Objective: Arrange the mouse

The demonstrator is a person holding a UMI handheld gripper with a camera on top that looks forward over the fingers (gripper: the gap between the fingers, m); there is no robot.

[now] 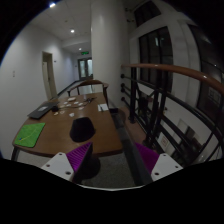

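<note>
A dark mouse [82,128] lies on a brown wooden table [60,135], ahead of my fingers and a little to the left. My gripper [112,160] is open and empty. Its two purple pads [146,156] stand wide apart over the table's near end and the grey floor. The mouse is beyond the left finger, not between the fingers.
A green mat [29,133] lies at the table's left near corner. A dark flat object [43,110] and small items [101,106] lie farther along the table. A wooden handrail with dark railing [170,75] runs on the right. A corridor extends beyond.
</note>
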